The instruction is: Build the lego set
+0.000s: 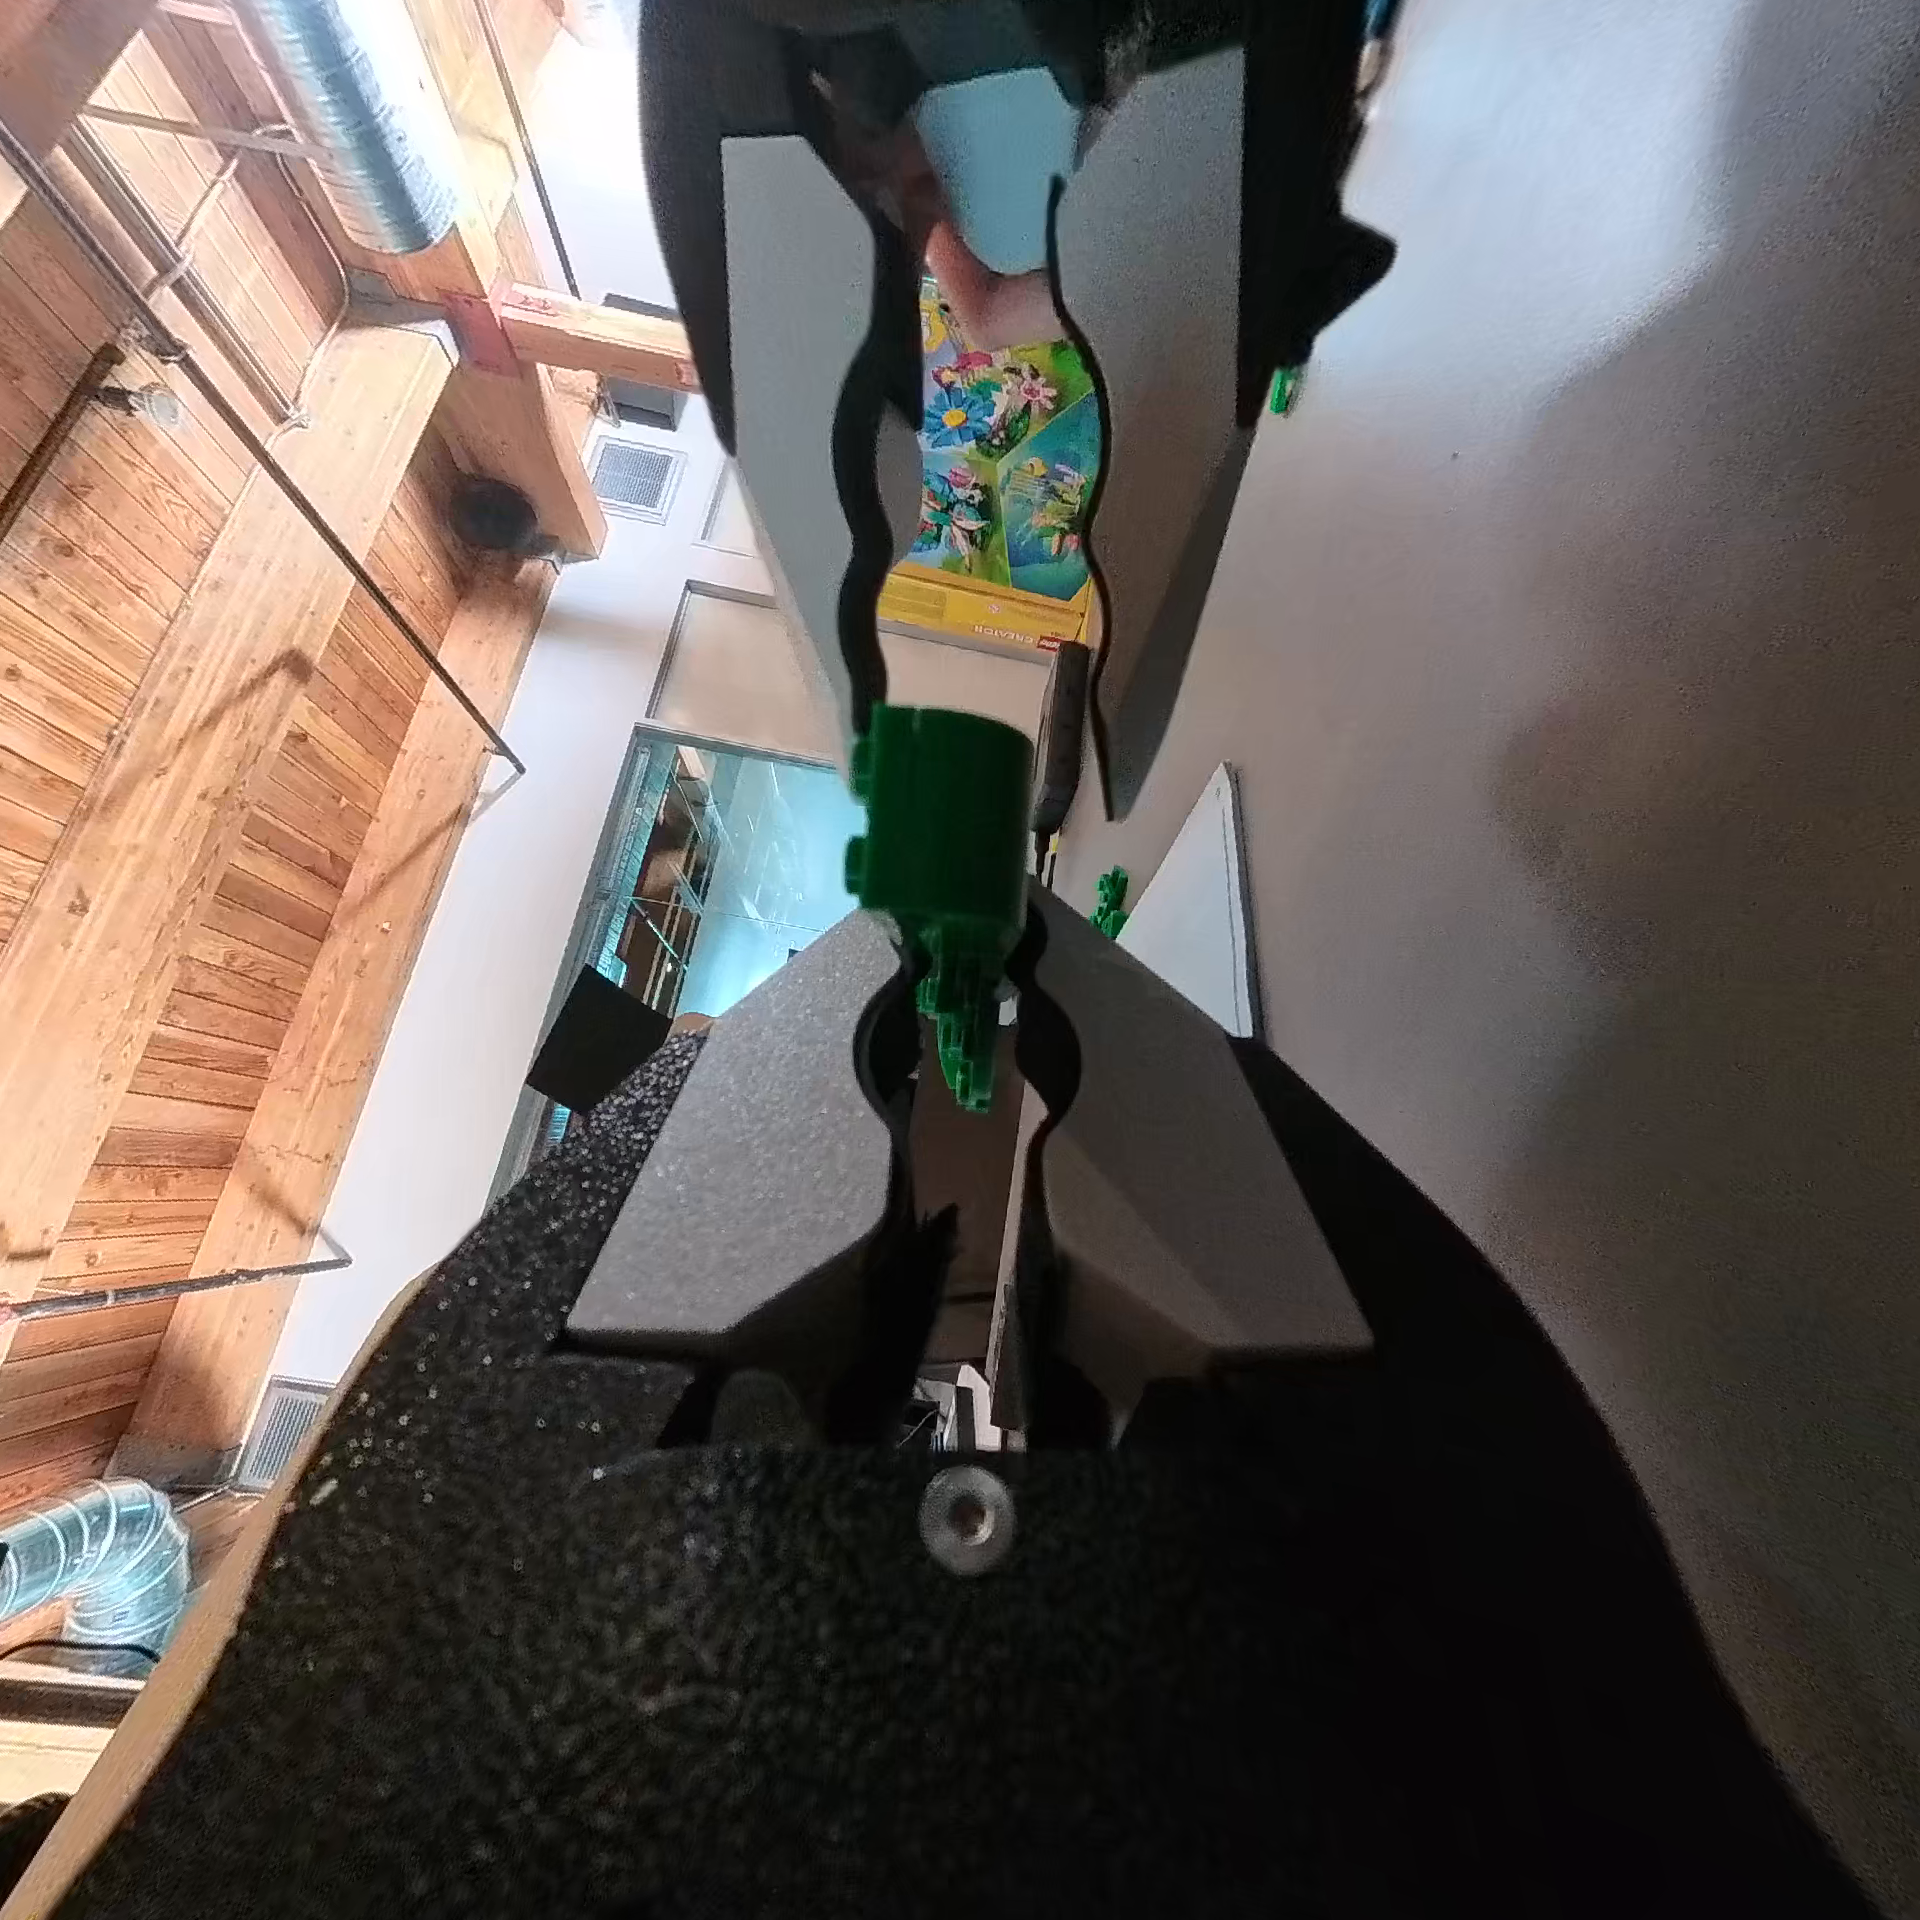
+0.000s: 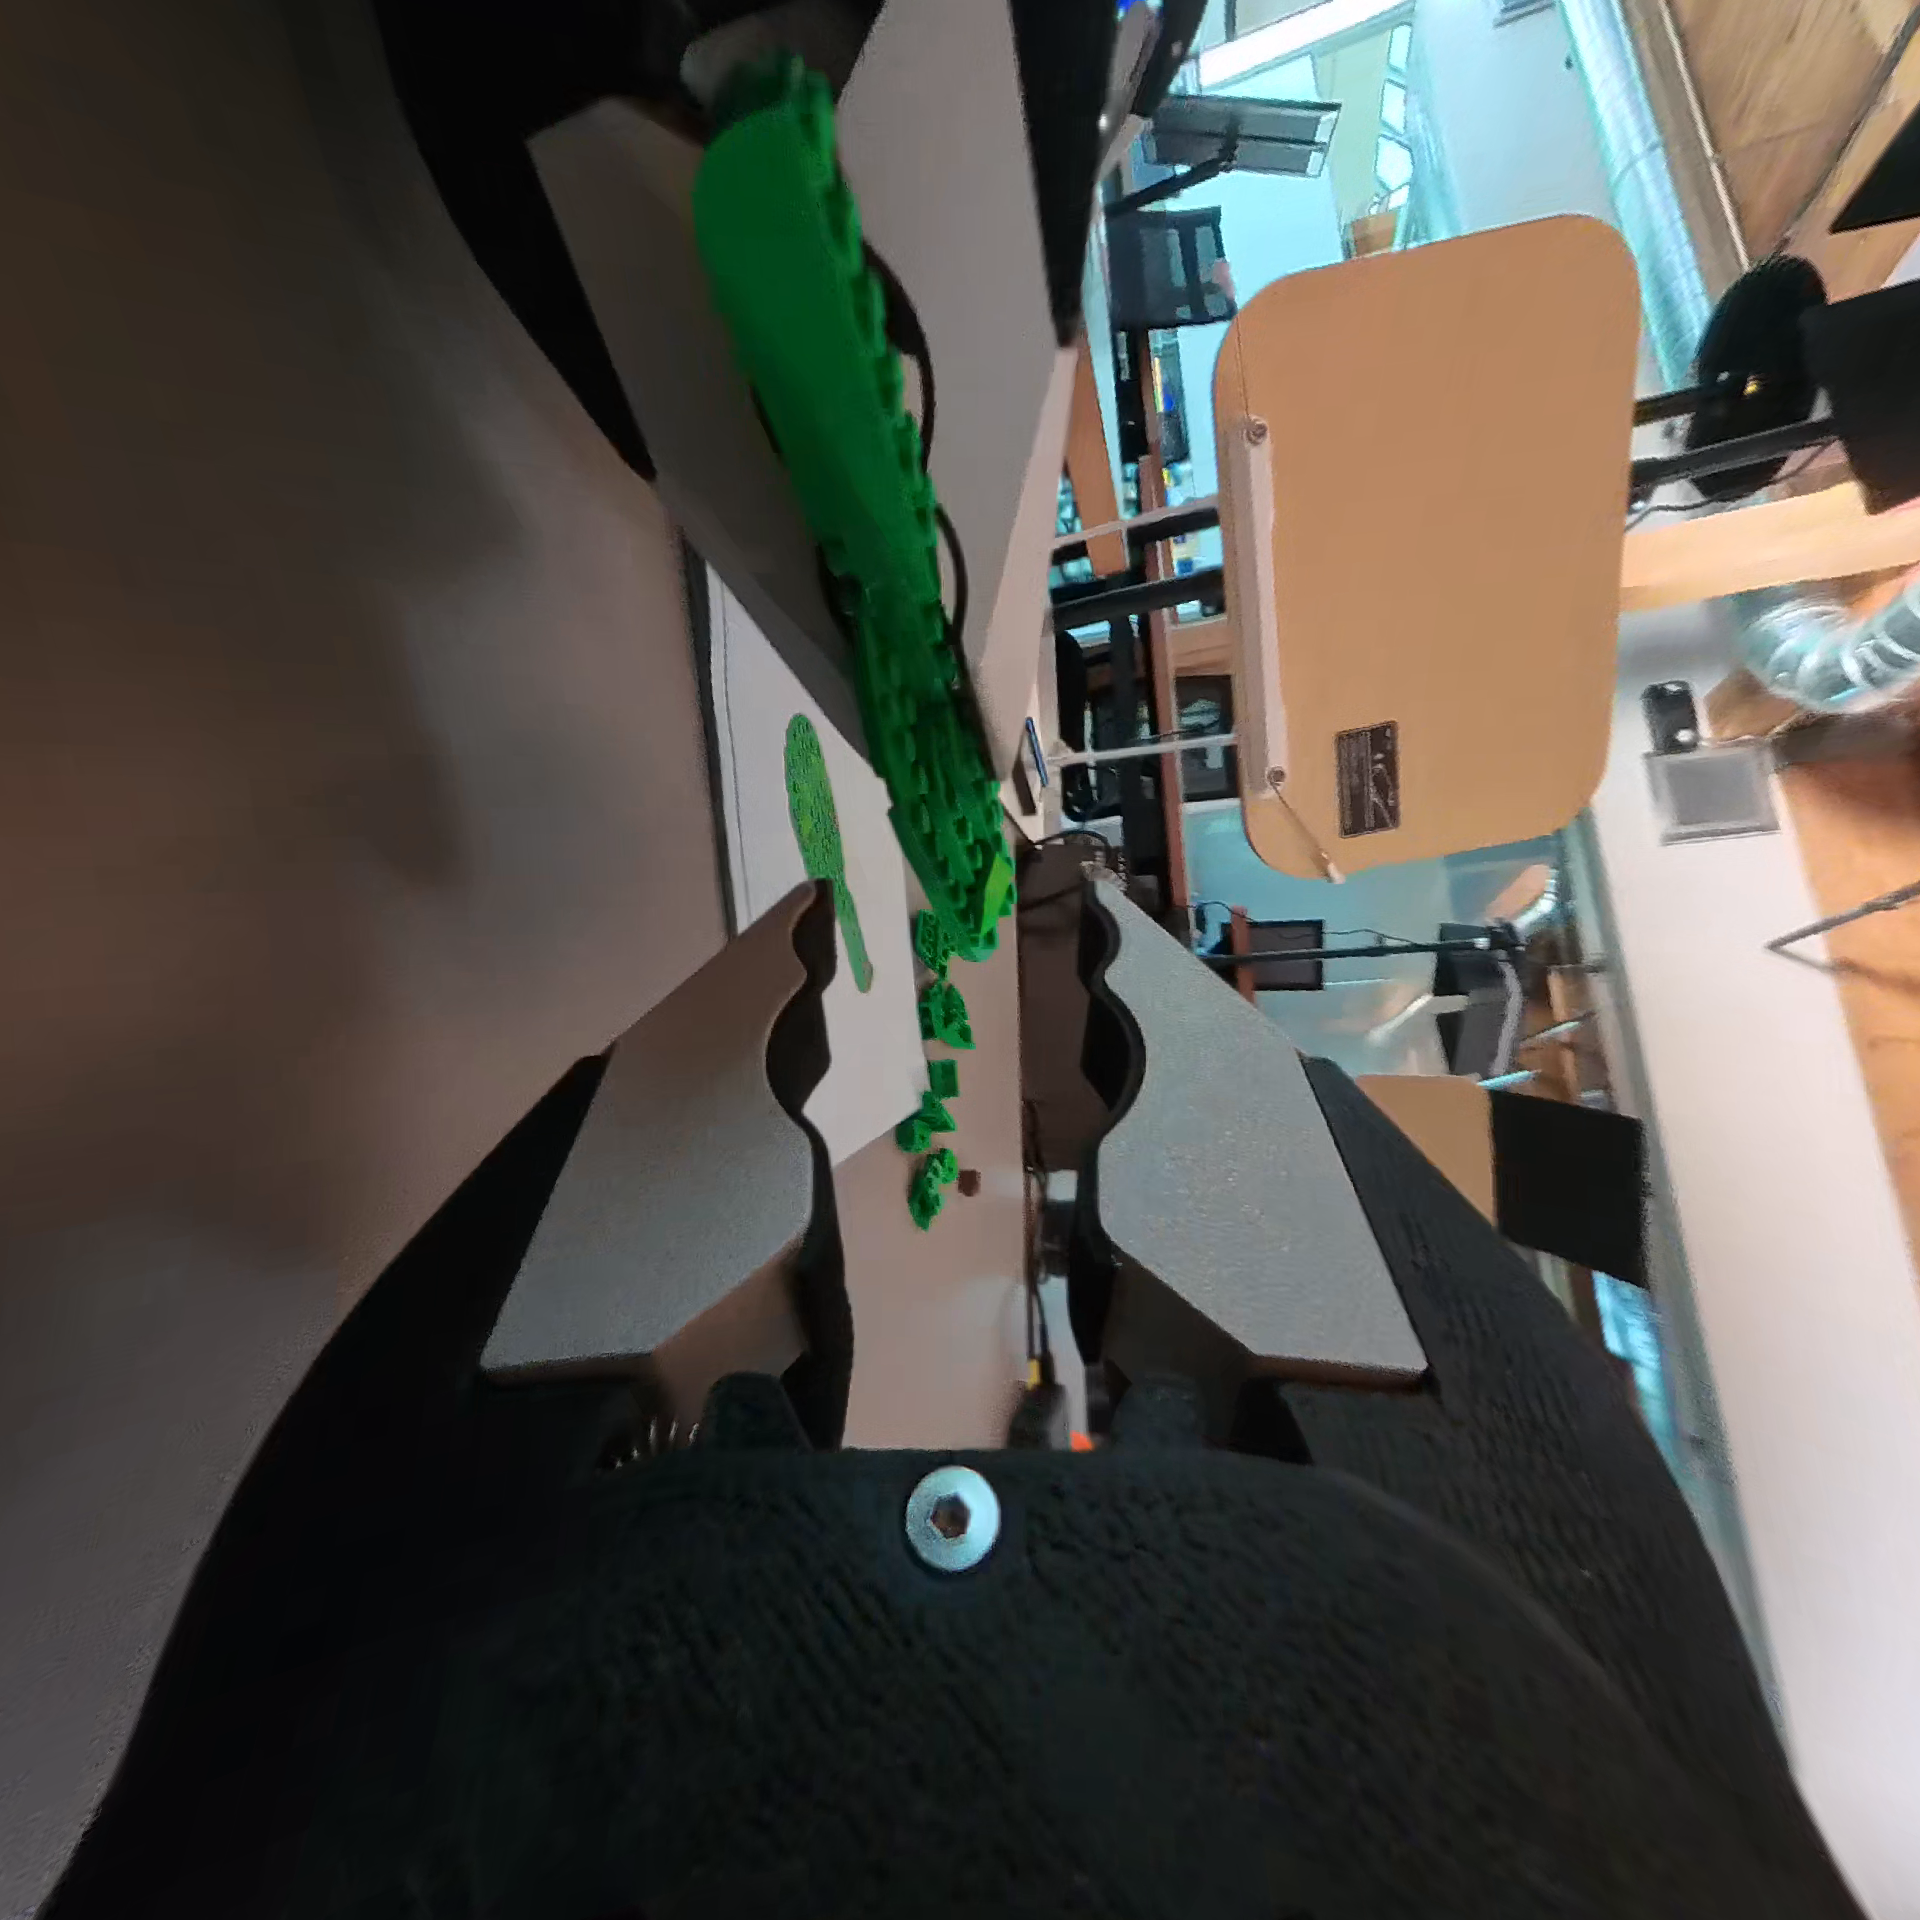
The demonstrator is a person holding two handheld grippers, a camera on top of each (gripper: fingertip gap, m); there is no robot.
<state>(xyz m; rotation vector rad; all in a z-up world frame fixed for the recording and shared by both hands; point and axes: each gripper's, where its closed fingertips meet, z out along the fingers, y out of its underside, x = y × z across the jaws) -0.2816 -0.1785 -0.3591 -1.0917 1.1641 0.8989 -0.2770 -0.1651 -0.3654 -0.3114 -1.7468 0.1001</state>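
My left gripper is shut on a long green lego assembly, held in the air above the table. In the right wrist view the assembly runs out from between the left gripper's fingers toward my right gripper. My right gripper is open and its fingertips sit on either side of the assembly's free end. One right fingertip is at the block's corner; whether it touches I cannot tell.
Several loose green lego pieces lie on the table beside a white sheet with a green picture. The colourful lego box stands beyond the grippers. Single green pieces lie near the sheet.
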